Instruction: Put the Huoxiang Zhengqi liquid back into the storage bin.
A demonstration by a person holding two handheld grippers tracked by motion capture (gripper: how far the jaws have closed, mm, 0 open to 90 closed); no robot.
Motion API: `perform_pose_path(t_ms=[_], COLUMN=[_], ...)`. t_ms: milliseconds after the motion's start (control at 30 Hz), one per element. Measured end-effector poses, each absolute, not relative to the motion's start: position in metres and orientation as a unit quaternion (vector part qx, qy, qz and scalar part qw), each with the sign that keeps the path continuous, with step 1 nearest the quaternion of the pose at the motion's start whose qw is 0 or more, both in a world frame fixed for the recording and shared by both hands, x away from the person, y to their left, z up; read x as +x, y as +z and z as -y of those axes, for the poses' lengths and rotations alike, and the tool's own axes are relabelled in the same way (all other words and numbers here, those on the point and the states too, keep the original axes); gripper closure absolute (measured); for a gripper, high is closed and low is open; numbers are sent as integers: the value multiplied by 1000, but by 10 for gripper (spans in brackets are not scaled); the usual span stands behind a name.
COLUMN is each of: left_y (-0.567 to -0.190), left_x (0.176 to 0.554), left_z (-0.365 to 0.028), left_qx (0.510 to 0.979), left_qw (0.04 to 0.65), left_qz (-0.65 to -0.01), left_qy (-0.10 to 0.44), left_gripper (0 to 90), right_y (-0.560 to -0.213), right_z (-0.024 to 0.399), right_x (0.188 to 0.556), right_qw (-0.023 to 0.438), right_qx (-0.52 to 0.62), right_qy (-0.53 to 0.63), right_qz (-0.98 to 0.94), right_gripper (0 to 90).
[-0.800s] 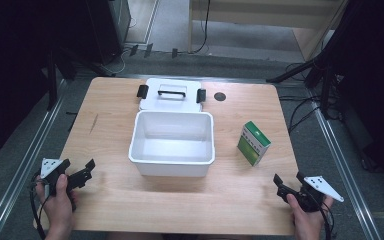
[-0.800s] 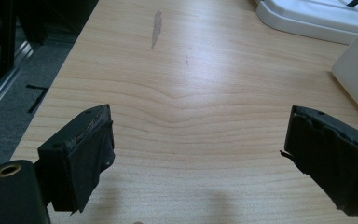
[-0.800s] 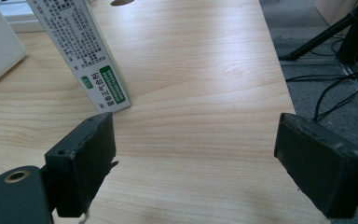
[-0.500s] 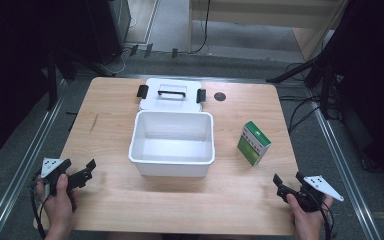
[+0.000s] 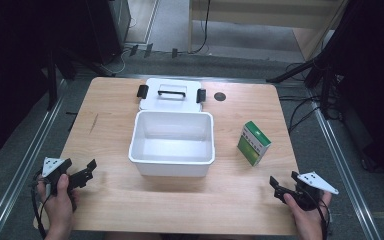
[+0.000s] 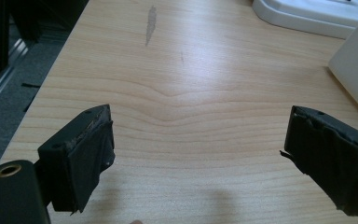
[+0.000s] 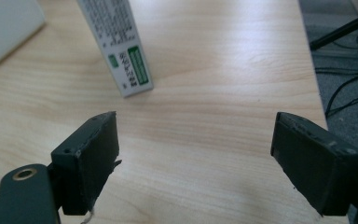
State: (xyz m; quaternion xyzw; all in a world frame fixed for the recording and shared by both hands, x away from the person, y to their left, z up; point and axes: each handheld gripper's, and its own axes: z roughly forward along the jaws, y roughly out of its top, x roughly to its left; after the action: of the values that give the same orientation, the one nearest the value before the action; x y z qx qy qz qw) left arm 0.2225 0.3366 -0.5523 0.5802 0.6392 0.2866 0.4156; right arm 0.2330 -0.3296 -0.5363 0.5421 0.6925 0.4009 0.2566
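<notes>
Green and white box (image 5: 254,142) standing upright on the wooden table (image 5: 110,112), to the right of the white tub (image 5: 172,144) and near it, not touching. Bare wood all around the box, with a strip of open table between it and the table's right edge. In the right gripper view, the same box (image 7: 121,49) ahead and a bit to the left of the jaws, well apart from them, with plain wood in between. Right gripper (image 5: 280,189) low at the near right corner of the table, close to the front edge, jaws spread wide with nothing between them. Left gripper (image 5: 86,172) at the near left corner, close to the left edge, jaws also wide apart and empty. Lots of free wood ahead of it, up to the tub's side. White tub in the middle of the table, open and empty inside. White lid (image 5: 170,93) with a black handle lying flat behind the tub, just beside its back rim, close to the far edge. Small dark round spot (image 5: 220,96) on the wood right of the lid.
</notes>
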Motion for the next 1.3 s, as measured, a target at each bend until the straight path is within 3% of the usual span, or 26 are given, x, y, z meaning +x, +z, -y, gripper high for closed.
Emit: perform_pose_path(t_ms=[500,1300], left_y=[-552,-552], left_x=[223,223], left_z=[-337,-337], left_qx=[581,579], left_qw=[417,419], left_qz=[-638,-639], left_qy=[285,283], left_gripper=[91,91], right_y=[-508,-460], right_z=[308,276], right_x=[261,303], right_qw=[175,101], right_qx=[500,483], right_qy=[290,126], right_qz=[-797,-860], right_gripper=[153,133])
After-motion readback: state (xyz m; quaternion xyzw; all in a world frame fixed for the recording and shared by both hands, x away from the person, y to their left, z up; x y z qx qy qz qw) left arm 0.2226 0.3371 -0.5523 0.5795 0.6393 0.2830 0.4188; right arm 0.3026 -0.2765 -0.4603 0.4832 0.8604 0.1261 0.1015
